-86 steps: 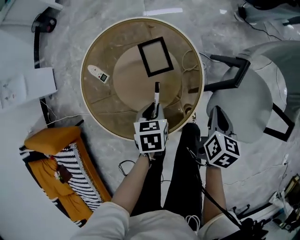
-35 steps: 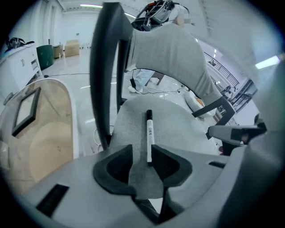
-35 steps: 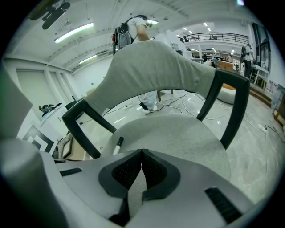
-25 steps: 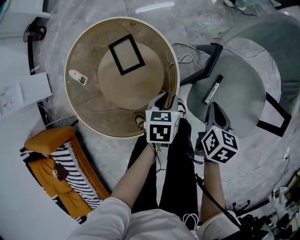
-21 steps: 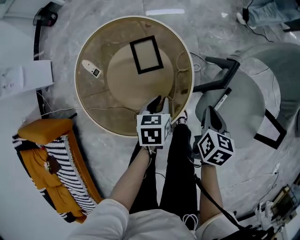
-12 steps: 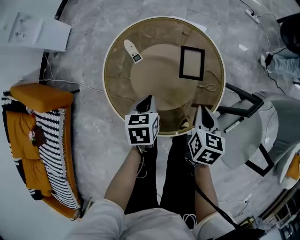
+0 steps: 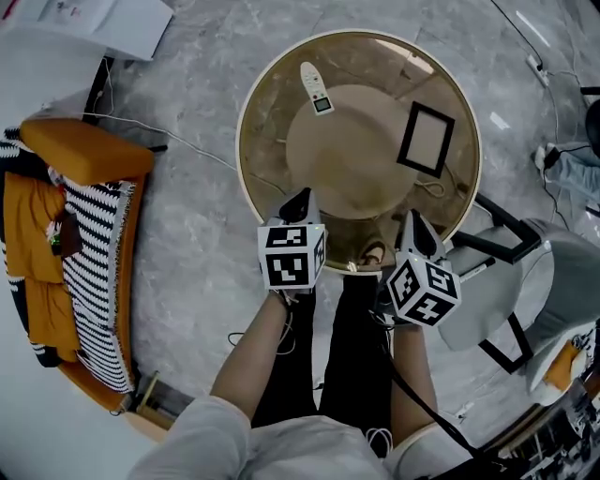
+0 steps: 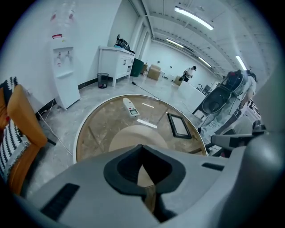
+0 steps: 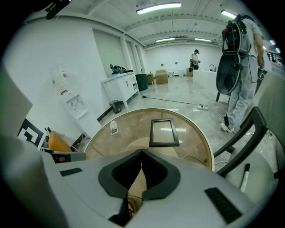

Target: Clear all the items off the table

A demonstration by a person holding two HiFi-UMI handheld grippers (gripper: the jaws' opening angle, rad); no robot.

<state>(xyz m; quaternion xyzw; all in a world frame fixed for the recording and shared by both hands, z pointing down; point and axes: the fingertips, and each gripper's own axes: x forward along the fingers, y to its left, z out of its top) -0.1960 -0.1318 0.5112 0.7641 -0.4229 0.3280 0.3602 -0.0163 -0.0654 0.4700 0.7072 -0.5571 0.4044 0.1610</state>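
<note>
Two items lie on the round glass table (image 7: 246,178): a white handheld device (image 7: 315,89) at the far side and a black picture frame (image 7: 426,139) at the right. Both also show in the left gripper view, the device (image 8: 130,107) and the frame (image 8: 178,124). My left gripper (image 7: 298,197) hovers over the table's near edge, shut and empty, its jaws meeting (image 8: 142,160). My right gripper (image 7: 412,220) is beside it at the near right rim, also shut and empty (image 9: 141,156). A black marker (image 7: 474,268) lies on the grey chair seat (image 7: 487,309).
An orange cushion and striped fabric (image 7: 56,216) lie on the floor at the left. A white box (image 7: 103,19) sits at the top left. Cables run across the marble floor (image 7: 187,141). The person's legs stand just below the table's near rim.
The marker left my left gripper and now lies on the grey chair. The left jaws have shut. Both grippers have come back to the table's near edge as the view swung.
</note>
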